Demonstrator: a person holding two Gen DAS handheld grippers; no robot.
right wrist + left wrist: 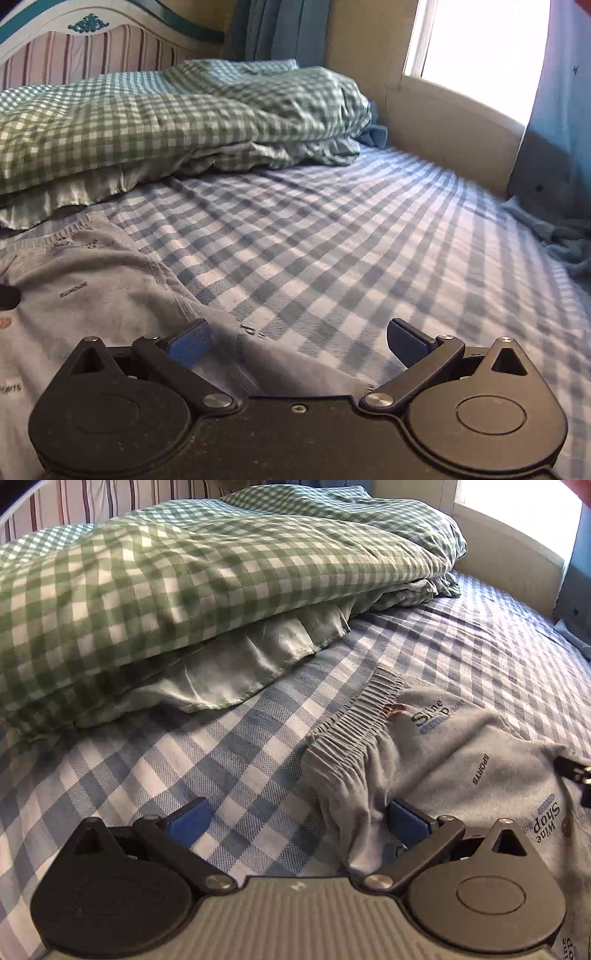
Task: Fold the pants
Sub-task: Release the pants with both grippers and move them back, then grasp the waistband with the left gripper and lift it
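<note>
The left gripper (297, 818) hovers low over a bed with its blue-padded fingers (188, 818) spread wide and nothing between them; the right-hand pad sits at the bunched edge of a pair of light grey pants (443, 768), the left-hand pad over bare sheet. The right gripper (297, 338) is likewise spread wide and holds nothing, its left-hand pad (190, 341) over the grey cloth and the other over the sheet, with a fold of the pants (92, 280) running between them. The pants lie crumpled on the blue-and-white checked bedsheet (192, 760), their gathered elastic waistband (351, 720) towards the bedding at the head of the bed, and printed lettering scattered over the fabric. In the left wrist view the garment occupies the right side of the frame; in the right wrist view it fills the lower left, beside open sheet (369, 240). A dark part of the other gripper shows at the right edge of the left view, over the pants. Beyond the waistband lies a rumpled green-and-white checked duvet (166, 579), a plain pale-green lining showing along its near edge. Behind it stands a striped headboard (85, 55), and a bright window (480, 48) with blue curtains (561, 110) lights the far side of the bed.
</note>
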